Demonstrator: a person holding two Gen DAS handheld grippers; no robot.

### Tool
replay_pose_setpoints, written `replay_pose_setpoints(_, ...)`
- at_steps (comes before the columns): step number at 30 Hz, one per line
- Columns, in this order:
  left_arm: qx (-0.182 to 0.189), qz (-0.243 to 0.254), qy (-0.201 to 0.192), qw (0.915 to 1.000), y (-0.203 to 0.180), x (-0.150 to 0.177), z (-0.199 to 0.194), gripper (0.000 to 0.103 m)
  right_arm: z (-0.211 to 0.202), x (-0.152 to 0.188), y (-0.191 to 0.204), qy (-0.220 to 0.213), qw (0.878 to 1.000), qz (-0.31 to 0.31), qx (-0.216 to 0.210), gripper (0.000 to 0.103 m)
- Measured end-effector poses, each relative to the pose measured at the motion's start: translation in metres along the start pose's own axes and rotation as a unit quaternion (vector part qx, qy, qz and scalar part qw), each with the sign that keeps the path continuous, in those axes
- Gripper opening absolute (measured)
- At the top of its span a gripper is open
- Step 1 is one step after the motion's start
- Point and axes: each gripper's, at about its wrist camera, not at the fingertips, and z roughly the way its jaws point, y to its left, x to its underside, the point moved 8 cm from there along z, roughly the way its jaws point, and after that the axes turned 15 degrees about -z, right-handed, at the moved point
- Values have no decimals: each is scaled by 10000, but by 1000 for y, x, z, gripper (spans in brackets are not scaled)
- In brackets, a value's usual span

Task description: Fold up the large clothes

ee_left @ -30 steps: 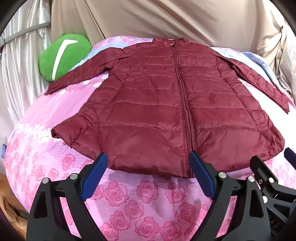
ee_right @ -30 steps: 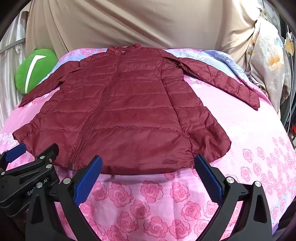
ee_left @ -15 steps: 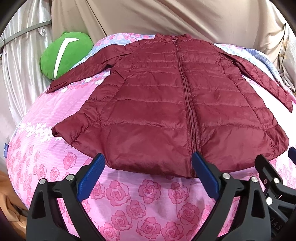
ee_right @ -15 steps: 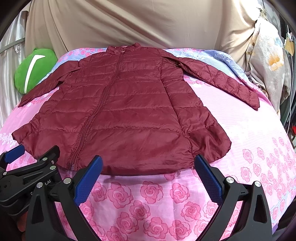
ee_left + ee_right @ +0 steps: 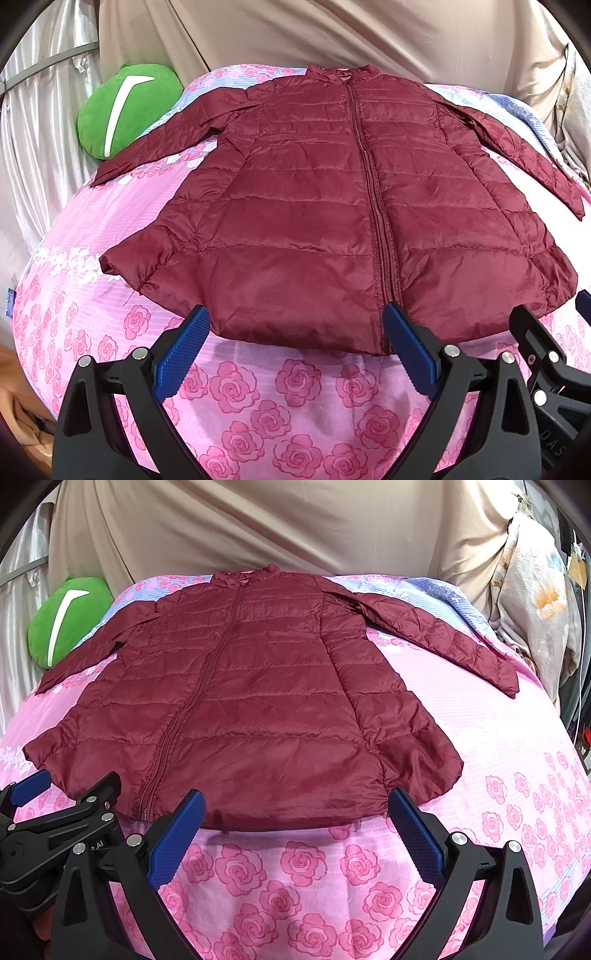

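A dark red quilted jacket [image 5: 332, 221] lies flat and zipped on the pink rose bedsheet [image 5: 280, 398], collar far, hem near, both sleeves spread outward. It also shows in the right wrist view [image 5: 258, 709]. My left gripper [image 5: 295, 328] is open and empty, hovering just short of the hem left of the zipper. My right gripper [image 5: 295, 812] is open and empty, near the hem right of the zipper. The left gripper's body [image 5: 59, 830] shows at the lower left of the right wrist view.
A green plush cushion [image 5: 125, 107] sits at the bed's far left beside the left sleeve. Beige curtain [image 5: 258, 528] hangs behind the bed. Floral fabric [image 5: 535, 602] hangs at the far right. The bed drops off at the left and right edges.
Both grippers have edged slightly forward toward the jacket's hem, the left one more. The jacket has not moved and both grippers stay open.
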Motion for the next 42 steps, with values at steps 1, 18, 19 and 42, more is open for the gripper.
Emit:
replay_pose_setpoints(1,3,-4,2,10000,0,0,0,92,0,0,0,3,10000,-4,4,98)
replay_pose_setpoints(18,-2,1,4,10000,0,0,0,92,2,0,1,40,10000,-10,4,98)
replay_pose_setpoints(19,-2,1,6,10000,0,0,1,92,3,0,1,44,10000,-9,4,98)
replay_pose_setpoints(42,-409,-857,-462,9944,59,-111,42,96,96,-31,-361,8,9537,2842,981,97)
